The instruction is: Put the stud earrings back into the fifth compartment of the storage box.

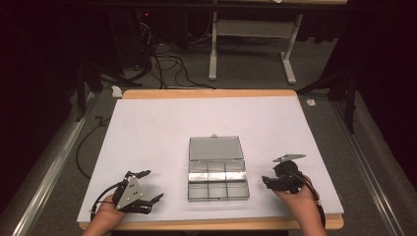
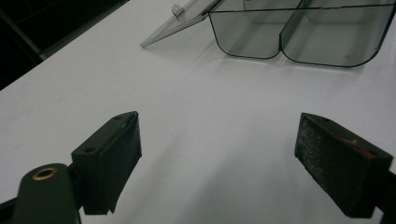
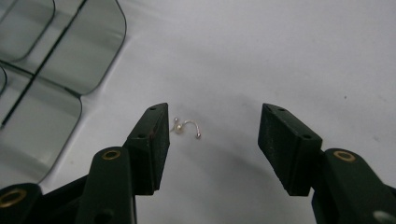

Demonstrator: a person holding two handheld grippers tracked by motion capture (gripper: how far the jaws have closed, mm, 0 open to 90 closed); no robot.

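Black right gripper (image 3: 212, 140) jaws stand apart around a tiny curved silver earring (image 3: 187, 127) with pearl ends.

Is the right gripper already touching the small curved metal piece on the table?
Cannot tell. In the right gripper view, the small curved metal piece lies between the open jaws of the right gripper, so close to one jaw that no gap or contact shows plainly.
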